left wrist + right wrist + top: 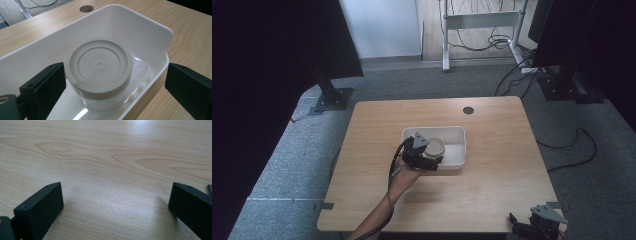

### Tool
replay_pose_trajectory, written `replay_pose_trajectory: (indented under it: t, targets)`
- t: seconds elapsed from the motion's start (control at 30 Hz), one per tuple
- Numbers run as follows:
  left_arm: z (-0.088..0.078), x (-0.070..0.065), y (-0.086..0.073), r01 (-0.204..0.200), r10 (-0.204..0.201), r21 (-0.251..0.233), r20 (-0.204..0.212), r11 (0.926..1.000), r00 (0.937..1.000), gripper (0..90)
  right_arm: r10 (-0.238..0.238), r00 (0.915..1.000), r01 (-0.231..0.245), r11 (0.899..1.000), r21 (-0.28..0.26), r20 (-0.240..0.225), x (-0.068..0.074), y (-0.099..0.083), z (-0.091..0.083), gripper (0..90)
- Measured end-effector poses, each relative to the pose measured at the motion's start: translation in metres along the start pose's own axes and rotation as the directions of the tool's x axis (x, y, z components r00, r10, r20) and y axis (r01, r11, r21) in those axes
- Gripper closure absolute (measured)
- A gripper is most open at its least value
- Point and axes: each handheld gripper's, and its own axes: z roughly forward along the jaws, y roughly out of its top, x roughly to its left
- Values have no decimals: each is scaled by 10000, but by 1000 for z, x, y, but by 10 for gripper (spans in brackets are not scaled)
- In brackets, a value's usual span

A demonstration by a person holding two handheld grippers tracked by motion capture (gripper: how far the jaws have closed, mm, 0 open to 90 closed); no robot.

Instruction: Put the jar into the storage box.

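Left gripper view, jaws spread around jar [99,72], tray [140,27], right gripper [115,202] spread.

Your counter [492,165] is pale wood-look laminate, smooth, with printed grain and knots, and it takes a soft sheen where light falls across it in the right gripper view. The tray [140,27] looks like white plastic, glossy, with bright highlights on its floor and rounded rim. The jar [100,75] in it has a cream plastic lid, matt and smooth with faint moulded rings, over a clear, shiny body. Your left gripper [115,85] and right gripper [116,207] have black jaws that look like matt hard plastic. The floor [287,150] around the counter is grey carpet, rough and dull.
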Motion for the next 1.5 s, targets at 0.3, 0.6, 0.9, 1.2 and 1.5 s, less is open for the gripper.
replay_pose_trajectory:
  t: [0.3,0.6,0.9,1.2,1.5]
  targets:
    - [-10,5,-8,-37,38,-75,48,10000,10000,34,9,10000,-9,10000,-2,5,0,0,0,0]
    - [-24,8,-14,-165,167,-248,69,9996,9998,36,21,10000,-21,10000,-12,7,1,0,0,0]
    - [-35,9,-20,-196,201,-388,113,9991,9997,39,23,10000,-23,10000,-14,11,1,0,1,0]
    - [-47,9,-27,-221,235,-586,235,9980,9994,40,26,10000,-26,10000,-16,13,2,0,1,0]
    - [-57,8,-41,-241,265,-671,354,9975,9990,41,19,10000,-19,10000,-22,12,2,0,1,0]
